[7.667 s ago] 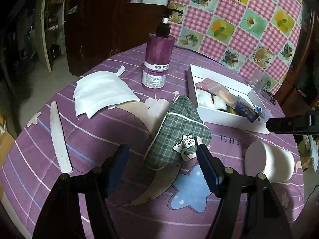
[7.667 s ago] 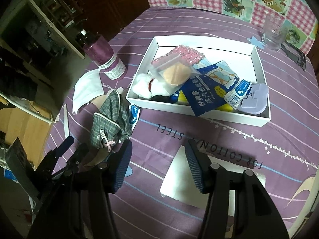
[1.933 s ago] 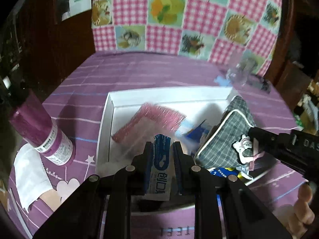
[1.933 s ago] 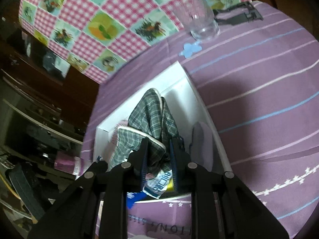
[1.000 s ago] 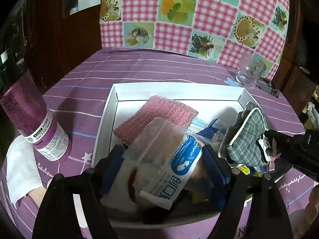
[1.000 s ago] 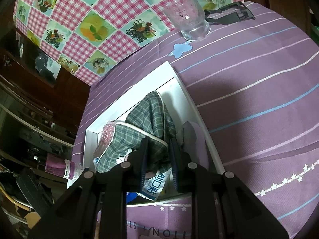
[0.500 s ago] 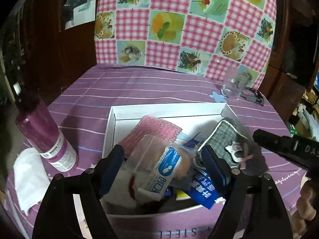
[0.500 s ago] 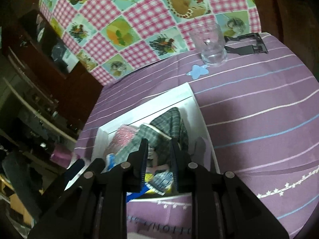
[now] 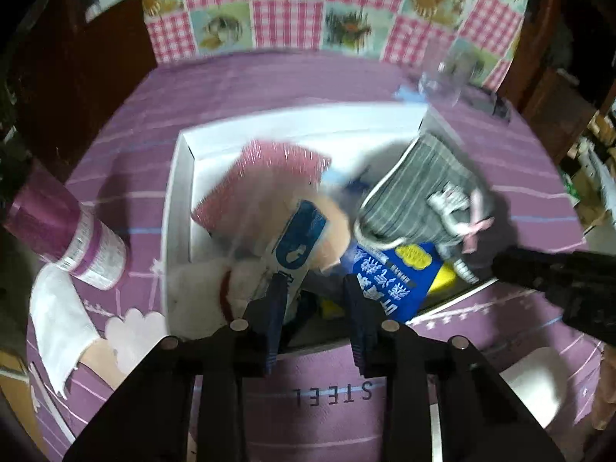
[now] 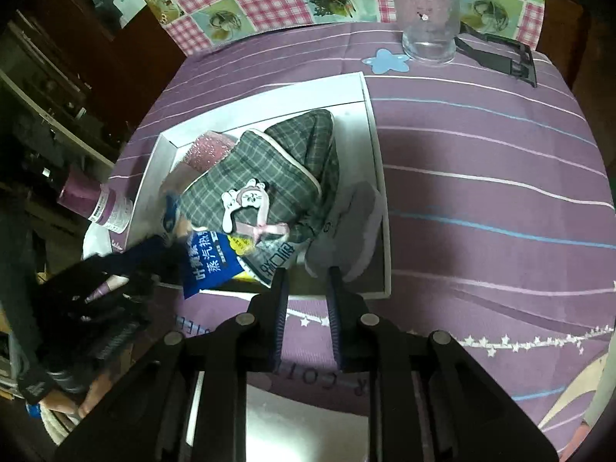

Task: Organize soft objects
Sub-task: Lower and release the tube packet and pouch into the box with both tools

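Now the shallow white cardboard tray (image 10: 379,177) holds the grey plaid fabric pouch (image 10: 269,169), lying atop the blue printed packet (image 10: 210,261) there. My right gripper (image 10: 306,281) sits near the tray's front edge, jaws narrowly parted, empty. My left gripper (image 9: 313,296) looks part-open, blurred. Next, I'd fetch the white cloth (image 9: 57,319) left of the tray.

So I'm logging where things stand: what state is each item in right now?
Plaid pouch: lying in the box, released.
White box: open, crowded with items.
Pump bottle: upright beside the box.
Glass: upright, looks empty.
Left gripper: partly open, holding nothing.
Right gripper: narrowly open, holding nothing.
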`<state>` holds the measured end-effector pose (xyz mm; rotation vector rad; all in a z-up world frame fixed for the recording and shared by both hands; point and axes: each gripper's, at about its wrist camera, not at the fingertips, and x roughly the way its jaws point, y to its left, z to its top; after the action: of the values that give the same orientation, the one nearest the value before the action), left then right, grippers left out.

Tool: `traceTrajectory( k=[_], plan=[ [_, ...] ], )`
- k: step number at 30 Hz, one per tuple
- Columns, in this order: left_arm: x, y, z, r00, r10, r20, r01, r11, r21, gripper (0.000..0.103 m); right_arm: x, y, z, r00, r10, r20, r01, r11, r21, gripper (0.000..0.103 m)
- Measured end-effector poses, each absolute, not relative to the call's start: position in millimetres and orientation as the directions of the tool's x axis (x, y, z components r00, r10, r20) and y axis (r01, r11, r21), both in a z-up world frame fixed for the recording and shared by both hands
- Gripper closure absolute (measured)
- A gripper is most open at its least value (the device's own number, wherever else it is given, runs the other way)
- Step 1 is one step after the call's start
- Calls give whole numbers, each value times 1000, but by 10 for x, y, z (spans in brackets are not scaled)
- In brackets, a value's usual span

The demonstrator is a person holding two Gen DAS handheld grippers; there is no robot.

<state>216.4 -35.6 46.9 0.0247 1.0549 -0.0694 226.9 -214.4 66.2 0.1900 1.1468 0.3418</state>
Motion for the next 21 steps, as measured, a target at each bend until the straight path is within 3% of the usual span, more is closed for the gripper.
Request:
traceTrajectory(
  k=[12, 18, 20, 21],
  plan=[
    [2208, -298, 391, 404, -125, -906, 59, 992, -111, 75, 2240, -2131, 641, 286, 372, -883, -172, 927, 334, 83],
    [2137, -320, 577, 516, -103, -850, 71, 994, -77, 73, 2194, -2055, 792, 382, 316, -869, -179, 947, 265, 83],
    [2093, -332, 654, 537, -107, -837, 90, 994, -69, 66, 2176, -2071, 864, 417, 315, -852, -174, 948, 266, 82],
    [2090, -342, 682, 542, -110, -833, 93, 993, -71, 57, 2165, -2083, 904, 433, 315, -845, -168, 949, 268, 82]
  ],
)
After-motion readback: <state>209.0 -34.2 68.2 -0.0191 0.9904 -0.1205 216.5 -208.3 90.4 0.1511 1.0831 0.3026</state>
